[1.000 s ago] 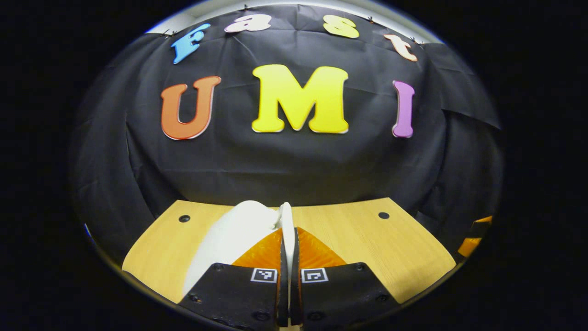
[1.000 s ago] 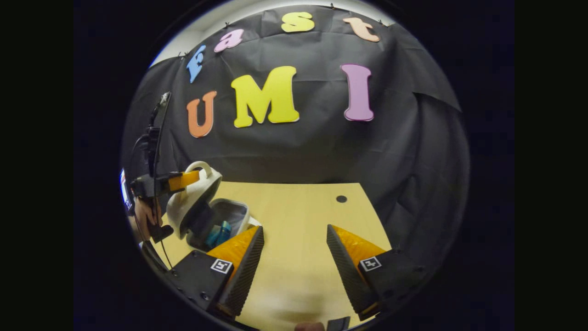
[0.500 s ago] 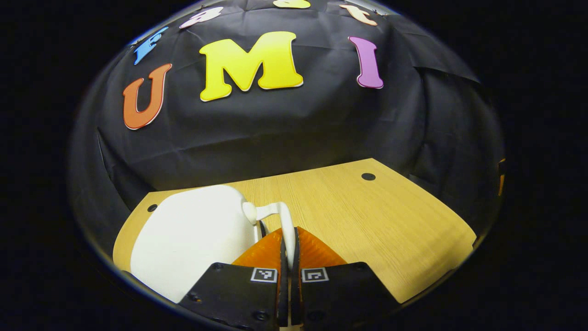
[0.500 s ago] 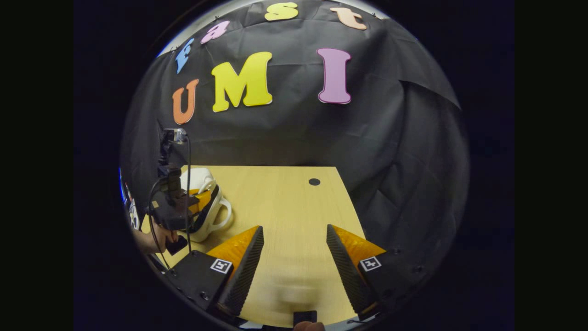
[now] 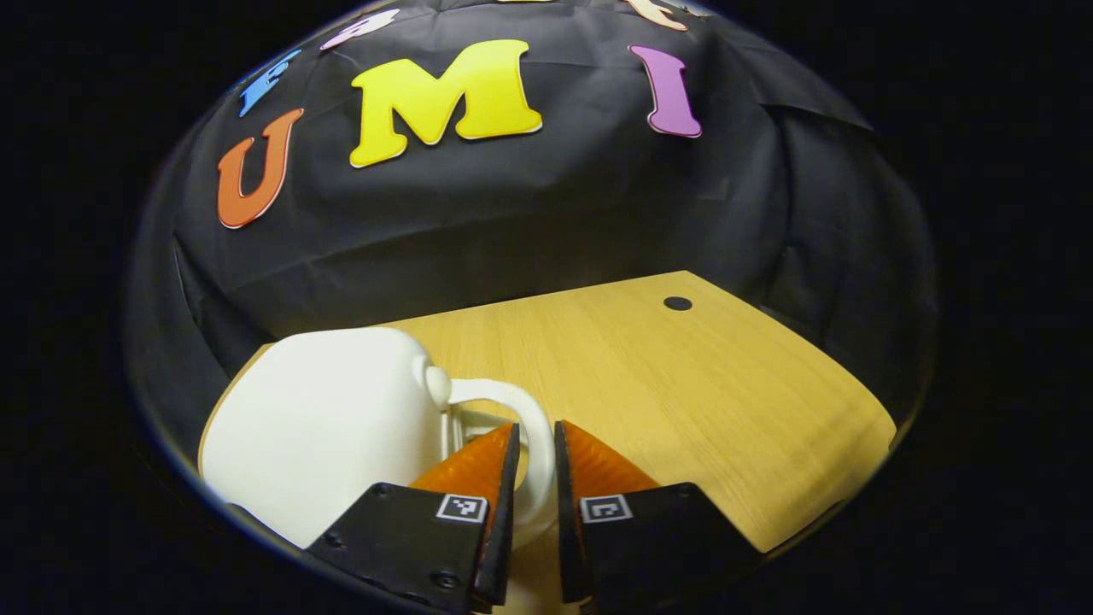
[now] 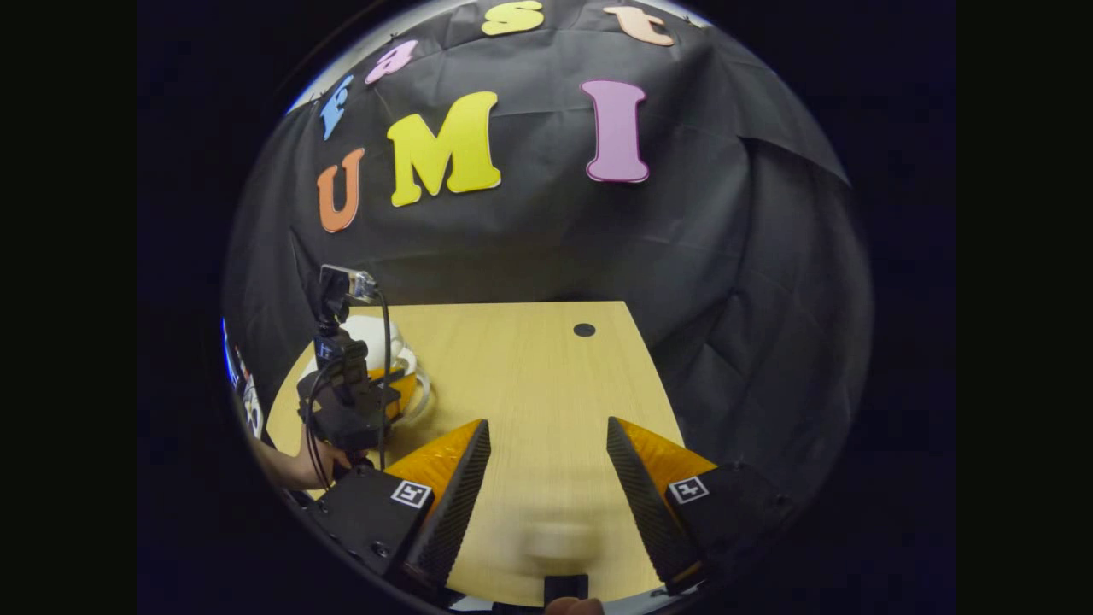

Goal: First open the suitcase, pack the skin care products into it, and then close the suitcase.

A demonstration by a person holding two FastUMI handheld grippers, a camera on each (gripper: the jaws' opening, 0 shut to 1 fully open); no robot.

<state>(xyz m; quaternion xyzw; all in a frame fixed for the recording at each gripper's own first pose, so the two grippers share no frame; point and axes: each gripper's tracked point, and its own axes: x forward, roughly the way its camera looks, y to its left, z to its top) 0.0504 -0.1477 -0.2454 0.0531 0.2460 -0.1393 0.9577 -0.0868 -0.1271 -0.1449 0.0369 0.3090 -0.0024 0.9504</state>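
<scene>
From my left gripper view I see the white suitcase (image 5: 324, 418) lying closed on the wooden table (image 5: 683, 384), its rounded shell down at the lower left and its looped white handle (image 5: 512, 427) sticking out toward the middle of the table. My left gripper (image 5: 535, 465) sits right at that handle: the loop runs down between the two fingers, and there is a narrow gap on either side of it, so the jaws stand slightly apart around the handle; whether either finger is touching it I cannot tell. From my right gripper view, the right gripper (image 6: 546, 461) hangs over bare tabletop with its jaws wide apart and nothing between them. Off to its left in that view I see the left gripper's body with its camera mount and cable (image 6: 346, 376), and a hand (image 6: 312, 465) holding it from below, partly hidden at the edge. The suitcase (image 6: 376, 337) shows just behind that gripper as a pale rounded shape, near the left edge of the table (image 6: 529, 367). A small dark round hole (image 6: 584, 330) marks the far part of the tabletop, well apart from the suitcase. I cannot see any skin care products.
</scene>
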